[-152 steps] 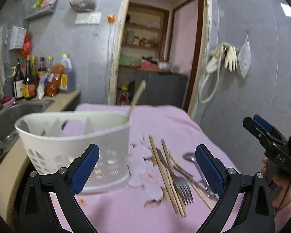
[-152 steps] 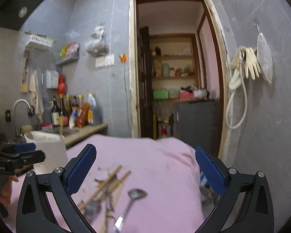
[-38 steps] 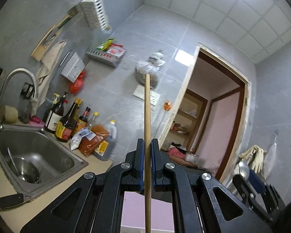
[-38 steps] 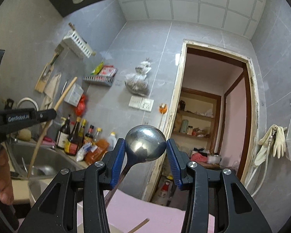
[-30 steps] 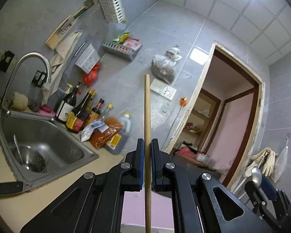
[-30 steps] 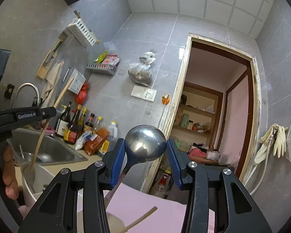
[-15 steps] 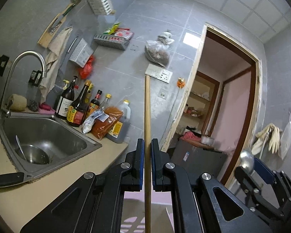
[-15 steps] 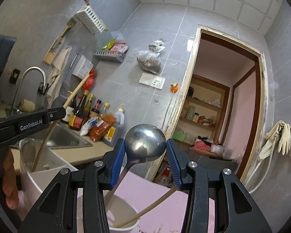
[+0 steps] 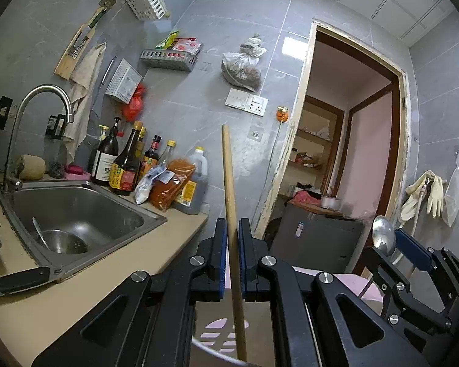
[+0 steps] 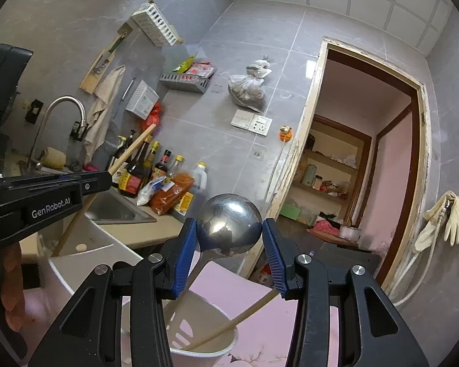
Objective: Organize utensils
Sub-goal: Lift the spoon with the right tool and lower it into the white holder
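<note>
My left gripper [image 9: 233, 238] is shut on a wooden chopstick [image 9: 230, 189] held upright, its lower end inside the white utensil basket [image 9: 211, 351]. In the right wrist view the same chopstick [image 10: 131, 150] slants down from the left gripper [image 10: 101, 180] into the basket's left compartment [image 10: 85, 260]. My right gripper [image 10: 228, 238] is shut on a metal spoon [image 10: 228, 224], bowl up, handle pointing down over the basket's round compartment [image 10: 226, 345], where another chopstick [image 10: 235, 324] leans. The spoon also shows in the left wrist view [image 9: 382, 235].
A steel sink [image 9: 76, 214] with a tap [image 9: 30, 116] lies to the left, with sauce bottles [image 9: 125, 165] behind it. A knife handle [image 9: 21, 279] lies on the beige counter. The pink table [image 10: 229, 278] is under the basket. A doorway [image 10: 367, 168] is at right.
Both grippers have lowered towards the basket. The chopstick's lower end has gone deeper into it and the spoon's handle has come down over the round compartment.
</note>
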`<state>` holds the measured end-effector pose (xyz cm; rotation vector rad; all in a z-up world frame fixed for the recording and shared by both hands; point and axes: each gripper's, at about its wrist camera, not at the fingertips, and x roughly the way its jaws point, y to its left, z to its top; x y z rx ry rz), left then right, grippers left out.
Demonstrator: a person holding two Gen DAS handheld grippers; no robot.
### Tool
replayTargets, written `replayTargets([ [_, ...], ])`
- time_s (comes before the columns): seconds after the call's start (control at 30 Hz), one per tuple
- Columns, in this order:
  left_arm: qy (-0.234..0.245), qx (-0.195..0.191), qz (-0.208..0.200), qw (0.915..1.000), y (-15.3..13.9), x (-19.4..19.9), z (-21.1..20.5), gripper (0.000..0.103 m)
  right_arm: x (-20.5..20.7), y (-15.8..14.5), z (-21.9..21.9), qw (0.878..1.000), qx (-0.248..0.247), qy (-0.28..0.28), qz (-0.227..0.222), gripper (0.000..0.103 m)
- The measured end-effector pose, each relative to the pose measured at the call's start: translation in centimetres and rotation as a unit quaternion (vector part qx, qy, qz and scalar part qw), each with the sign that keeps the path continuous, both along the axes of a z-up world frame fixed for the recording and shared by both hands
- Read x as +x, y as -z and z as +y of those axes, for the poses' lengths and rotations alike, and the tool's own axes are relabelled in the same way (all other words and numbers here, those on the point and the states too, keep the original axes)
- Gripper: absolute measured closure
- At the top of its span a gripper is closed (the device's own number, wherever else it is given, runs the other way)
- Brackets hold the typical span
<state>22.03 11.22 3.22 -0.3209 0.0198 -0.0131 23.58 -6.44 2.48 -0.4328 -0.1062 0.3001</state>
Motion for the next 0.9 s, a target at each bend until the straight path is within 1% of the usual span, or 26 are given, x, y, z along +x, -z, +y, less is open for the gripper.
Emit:
replayTargets([
  [0.1,-0.003,-0.005,0.003,1.0000,0.07,0.02,0.22,0.098,0.14,0.22,0.11,1.000,-0.002,-0.002,0.007,0.062],
  [0.23,-0.012,0.006,0.013,0.9998,0.18,0.41,0.04,0.098,0.26,0.20,0.04,1.000,0.001,-0.003,0.012,0.062],
  [0.37,-0.007,-0.011,0.015,0.9998,0.33,0.62,0.59,0.098,0.37,0.16,0.03,1.000,0.005,-0.004,0.017,0.062],
  [0.47,-0.011,-0.014,0.009,0.9998,0.43,0.45,0.89,0.098,0.41,0.31,-0.02,1.000,0.008,-0.004,0.019,0.062],
  [0.63,-0.008,0.003,0.009,0.9999,0.49,0.41,0.57,0.097,0.24,0.36,0.00,1.000,0.011,-0.010,0.022,0.062],
  [0.73,-0.014,0.013,0.007,0.9998,0.56,0.50,0.35,0.097,0.10,0.33,0.05,1.000,0.013,-0.013,0.022,0.061],
  [0.9,-0.023,0.008,0.002,0.9997,0.47,0.71,0.73,0.098,0.12,0.03,-0.24,0.999,0.022,-0.015,0.023,0.061],
])
